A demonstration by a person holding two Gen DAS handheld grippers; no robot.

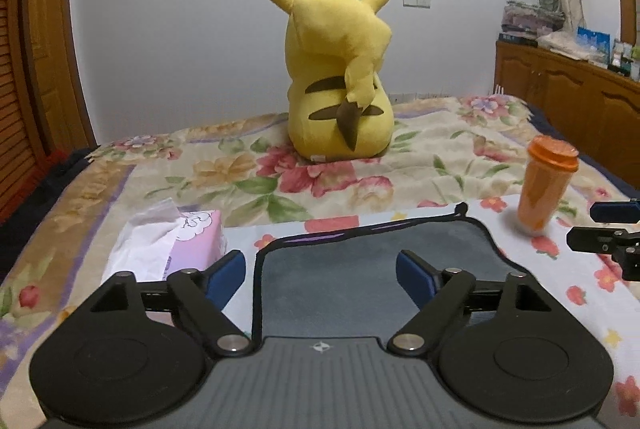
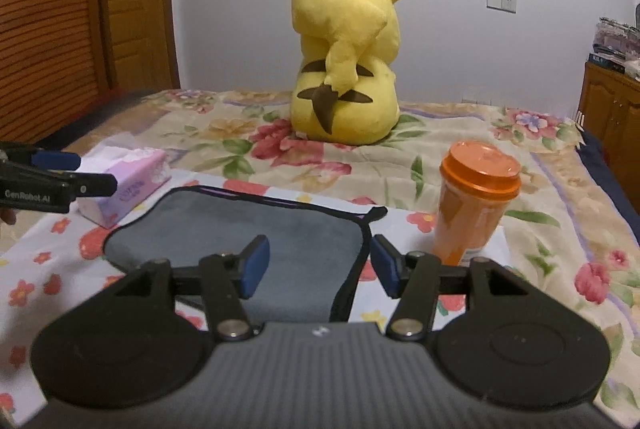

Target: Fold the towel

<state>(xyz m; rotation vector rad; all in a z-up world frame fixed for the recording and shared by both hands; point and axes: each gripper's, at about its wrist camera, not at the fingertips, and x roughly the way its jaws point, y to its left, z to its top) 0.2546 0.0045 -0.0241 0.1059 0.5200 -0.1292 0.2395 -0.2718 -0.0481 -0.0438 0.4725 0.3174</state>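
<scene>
Both tongs gaping apart over the grey towel (image 1: pixel 340 269): left tongs (image 1: pixel 320 279), right tongs (image 2: pixel 320 267). Orange cup (image 2: pixel 474 205) sitting just right of the right tongs, risking a knock-over while folding.

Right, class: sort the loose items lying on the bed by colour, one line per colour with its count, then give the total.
Grey: 1, the towel
Yellow: 1, the plush toy
Orange: 1, the lidded cup
Pink: 1, the tissue box
Total: 4
</scene>
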